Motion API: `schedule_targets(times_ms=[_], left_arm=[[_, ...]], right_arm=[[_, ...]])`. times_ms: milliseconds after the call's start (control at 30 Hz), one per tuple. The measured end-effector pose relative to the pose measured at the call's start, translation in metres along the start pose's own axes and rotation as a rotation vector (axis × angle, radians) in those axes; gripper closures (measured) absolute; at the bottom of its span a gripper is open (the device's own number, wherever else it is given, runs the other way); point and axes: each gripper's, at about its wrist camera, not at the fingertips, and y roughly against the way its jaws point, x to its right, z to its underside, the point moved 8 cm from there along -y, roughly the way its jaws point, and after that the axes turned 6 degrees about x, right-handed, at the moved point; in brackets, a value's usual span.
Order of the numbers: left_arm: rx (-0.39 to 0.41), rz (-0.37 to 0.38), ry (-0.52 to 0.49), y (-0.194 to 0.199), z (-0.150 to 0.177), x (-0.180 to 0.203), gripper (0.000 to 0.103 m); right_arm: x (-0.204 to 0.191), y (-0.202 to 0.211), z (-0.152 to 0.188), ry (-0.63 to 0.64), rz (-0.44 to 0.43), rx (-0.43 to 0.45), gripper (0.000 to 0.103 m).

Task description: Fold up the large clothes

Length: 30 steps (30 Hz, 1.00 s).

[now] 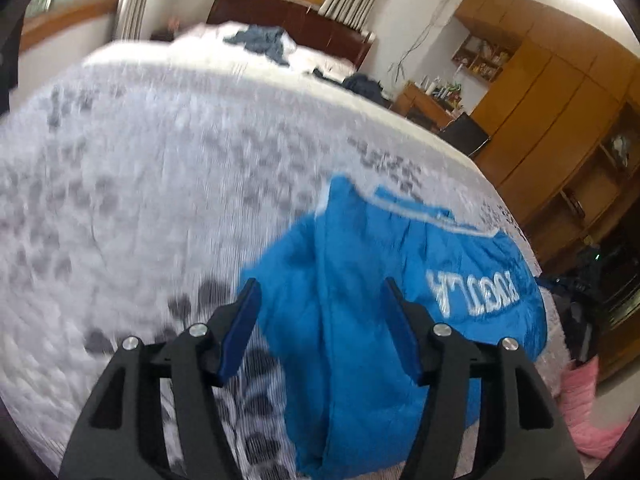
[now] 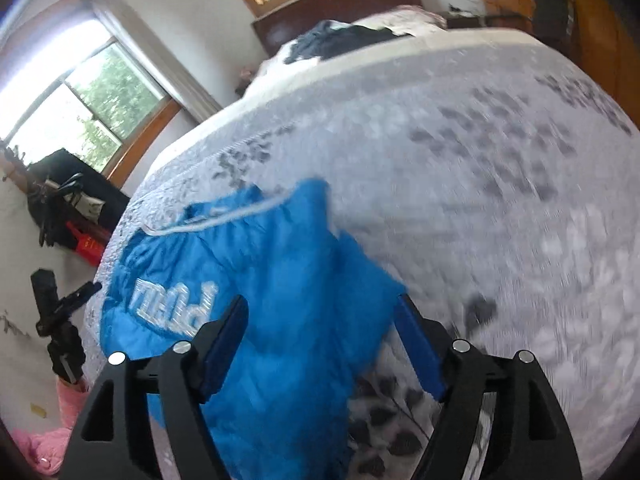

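Lying lengthwise bedward, blue garment [image 1: 372, 280]

A home bedroom. A wide bed [image 1: 160, 200] under a white, grey-patterned quilt fills the near ground, with a dark wooden headboard [image 1: 292, 20] at the far end. Curtained windows [image 2: 88, 112] look onto trees. On the right stands a long wooden wardrobe [image 1: 540, 112] with open shelves, and loose clothes [image 1: 260, 40] lie near the pillows.

Both wrist views look close down the bed [image 1: 140, 160]; sharing blue garment [image 1: 360, 280].
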Motion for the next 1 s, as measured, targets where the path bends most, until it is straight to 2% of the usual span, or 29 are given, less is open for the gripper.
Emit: schedule_targets(times_ms=[200, 300, 367, 500, 567, 633, 800, 1000], left_arm=[[-0.073, -0.015, -0.099, -0.056, -0.014, 0.029, 0.042], [-0.107, -0.077, -0.151, -0.082, -0.013, 0.030, 0.042], [-0.133, -0.112, -0.173, -0.095, -0.009, 0.026, 0.041], [-0.178, -0.100, -0.119, -0.111, 0.000, 0.008, 0.035], [-0.179, -0.096, -0.096, -0.111, -0.001, 0.007, 0.034], [-0.160, -0.123, -0.094, -0.104, -0.003, 0.009, 0.035], [-0.084, -0.164, -0.103, -0.070, -0.006, 0.030, 0.035], [-0.014, -0.177, -0.118, -0.031, 0.002, 0.064, 0.031]], right_arm=[[-0.013, -0.055, -0.025, 0.049, 0.063, -0.084, 0.025], [-0.003, -0.085, -0.028, 0.026, 0.106, -0.135, 0.033], [0.007, -0.095, -0.026, 0.017, 0.135, -0.154, 0.033], [0.021, -0.113, -0.020, -0.057, 0.091, -0.194, 0.033], [0.023, -0.111, -0.020, -0.070, 0.074, -0.186, 0.033], [0.021, -0.103, -0.020, -0.065, 0.077, -0.169, 0.033], [0.013, -0.065, -0.020, -0.066, 0.050, -0.119, 0.031], [0.014, -0.017, 0.007, -0.100, 0.003, -0.113, 0.024]])
